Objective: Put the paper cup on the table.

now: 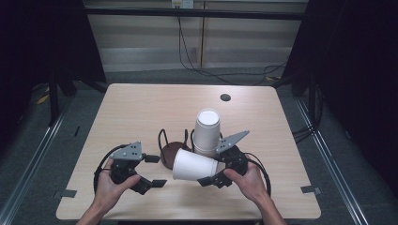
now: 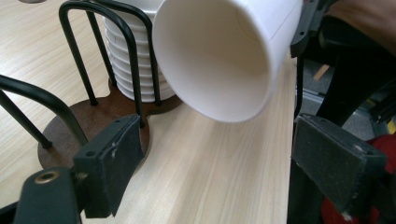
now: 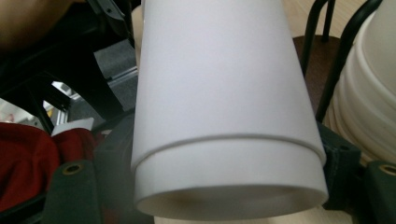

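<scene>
A single white paper cup [image 1: 193, 165] lies on its side above the table, mouth pointing left. My right gripper [image 1: 213, 168] is shut on its narrow end; in the right gripper view the cup [image 3: 219, 93] sits between the two pads of the gripper [image 3: 229, 158]. A stack of upside-down white cups [image 1: 207, 131] stands in a black wire holder with a brown base [image 1: 170, 152]. My left gripper [image 1: 155, 171] is open with nothing between its jaws, just left of the cup's mouth. In the left gripper view, the cup's open mouth [image 2: 219, 56] hangs ahead of that gripper [image 2: 219, 172].
The holder's left ring [image 2: 88, 121] holds no cups. A small dark round hole [image 1: 225, 97] marks the far part of the wooden table [image 1: 141, 108]. Cables run over the floor beyond the far edge. Red cloth [image 3: 23, 158] lies below the table's near edge.
</scene>
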`<state>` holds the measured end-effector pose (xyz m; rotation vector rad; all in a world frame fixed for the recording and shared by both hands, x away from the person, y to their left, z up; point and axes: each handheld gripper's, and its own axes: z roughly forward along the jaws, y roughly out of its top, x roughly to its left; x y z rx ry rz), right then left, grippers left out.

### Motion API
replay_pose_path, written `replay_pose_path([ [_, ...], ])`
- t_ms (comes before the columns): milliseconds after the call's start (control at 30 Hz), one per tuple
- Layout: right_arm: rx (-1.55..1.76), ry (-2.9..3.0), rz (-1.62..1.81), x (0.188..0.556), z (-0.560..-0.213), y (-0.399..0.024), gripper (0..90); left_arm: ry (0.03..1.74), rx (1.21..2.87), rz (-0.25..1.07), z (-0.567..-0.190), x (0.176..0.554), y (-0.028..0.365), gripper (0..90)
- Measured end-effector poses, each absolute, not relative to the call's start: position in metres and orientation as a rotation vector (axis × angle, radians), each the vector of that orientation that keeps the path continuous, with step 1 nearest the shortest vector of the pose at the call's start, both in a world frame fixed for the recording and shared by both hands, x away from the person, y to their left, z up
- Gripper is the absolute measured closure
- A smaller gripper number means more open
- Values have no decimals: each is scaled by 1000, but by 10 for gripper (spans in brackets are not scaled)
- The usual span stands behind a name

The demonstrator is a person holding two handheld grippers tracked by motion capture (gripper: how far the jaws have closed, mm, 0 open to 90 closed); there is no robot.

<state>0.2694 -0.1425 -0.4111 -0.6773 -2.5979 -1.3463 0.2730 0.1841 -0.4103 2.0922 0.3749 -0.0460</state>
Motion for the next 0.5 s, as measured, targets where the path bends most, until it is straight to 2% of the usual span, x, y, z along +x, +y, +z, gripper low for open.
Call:
replay_pose_path([
  [500,-617,-2517,-1528,267,-409,-146,253,366,2011,-77,-411,269,181,158],
])
